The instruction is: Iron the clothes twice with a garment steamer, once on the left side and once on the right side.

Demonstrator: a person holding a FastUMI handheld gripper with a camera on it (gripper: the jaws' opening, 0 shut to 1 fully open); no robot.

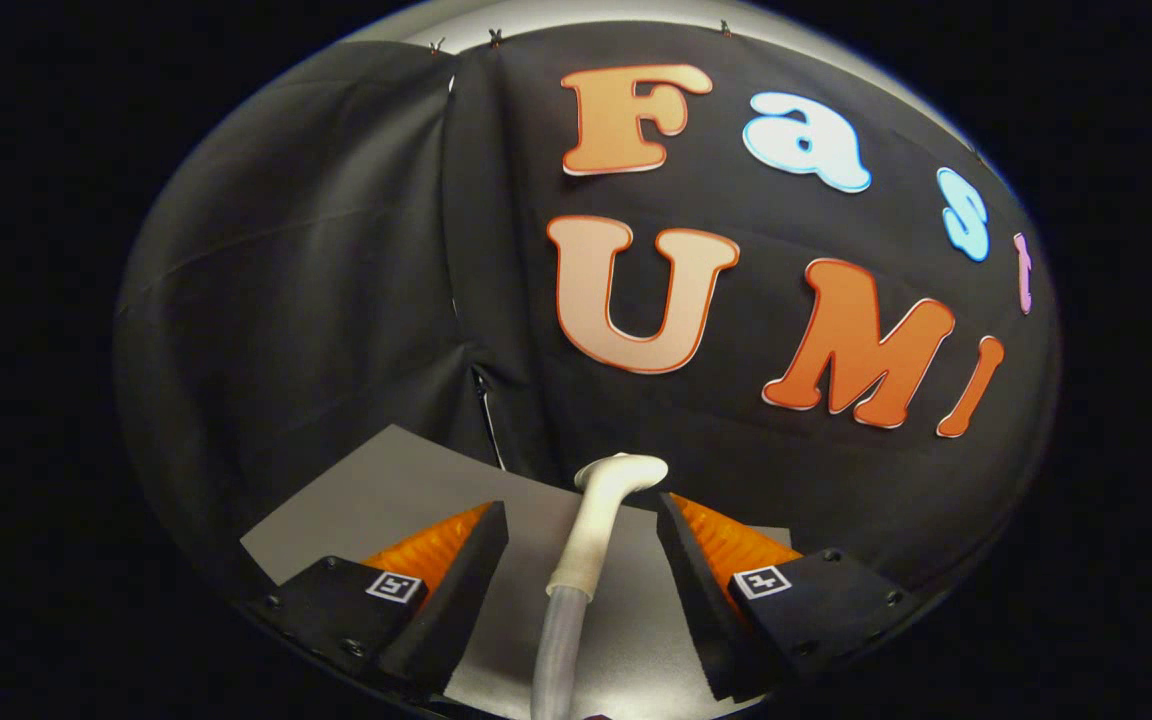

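Black cloth wall (316, 300) hangs behind, creased at its corner seam. Grey worktop (386, 490) runs to the wall; its far corner lies left of the fingers. Gripper (581, 530) spread wide, touching nothing. Garment steamer (601, 500): white nozzle on pale hose, upright between the fingers, head bent right near the worktop's far edge.

Table (376, 480): flat grey top, plain, reaching back to the black cloth wall (296, 300) where its far edge meets the folds. Steamer (601, 520), white handle with a bent head and a pale hose trailing toward the camera, lies over the table's middle, between the fingers of the gripper (581, 530); contact with the top cannot be told. Fingers stand apart, neither touching the steamer.
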